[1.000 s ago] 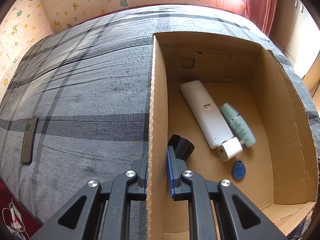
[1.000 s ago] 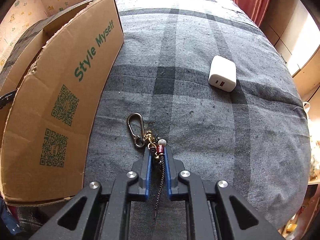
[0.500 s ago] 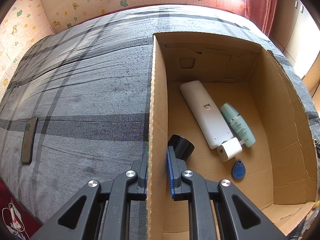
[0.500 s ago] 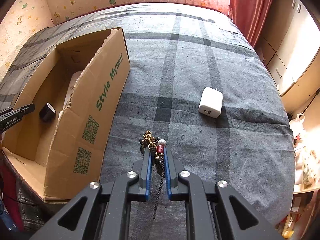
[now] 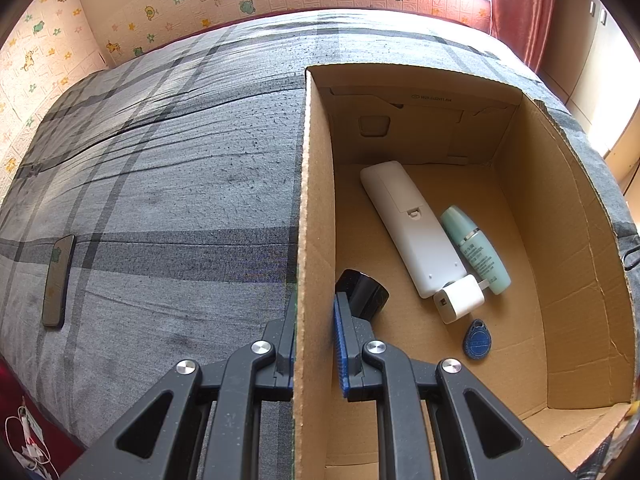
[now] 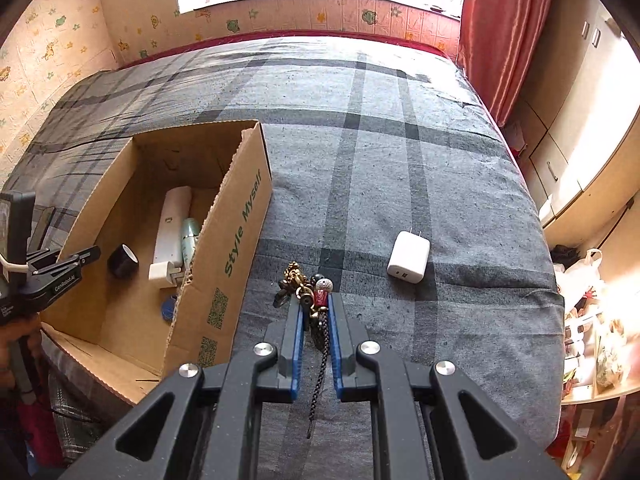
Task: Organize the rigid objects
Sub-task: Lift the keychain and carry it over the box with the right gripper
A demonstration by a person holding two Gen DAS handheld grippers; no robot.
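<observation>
My right gripper (image 6: 314, 304) is shut on a keychain (image 6: 306, 290) with brass links, beads and a dangling black cord, held up in the air above the grey plaid bed. A white charger (image 6: 409, 257) lies on the bed to its right. The open cardboard box (image 6: 240, 216) stands to its left. My left gripper (image 5: 316, 312) is shut on the box's left wall (image 5: 314, 200), one finger on each side. Inside lie a white remote (image 5: 412, 228), a green bottle (image 5: 476, 248), a small white charger (image 5: 458, 298), a blue key fob (image 5: 477, 339) and a black cap (image 5: 366, 294).
A dark phone (image 5: 58, 280) lies on the bed left of the box. The bed's right edge (image 6: 552, 320) drops off toward cupboards and bags. A red curtain (image 6: 500, 32) hangs at the back right. White cables (image 5: 28, 440) sit on the floor at lower left.
The right gripper has risen with the keychain, lifting it off the bed; the box interior has come into its view. The left gripper and the box have stayed still.
</observation>
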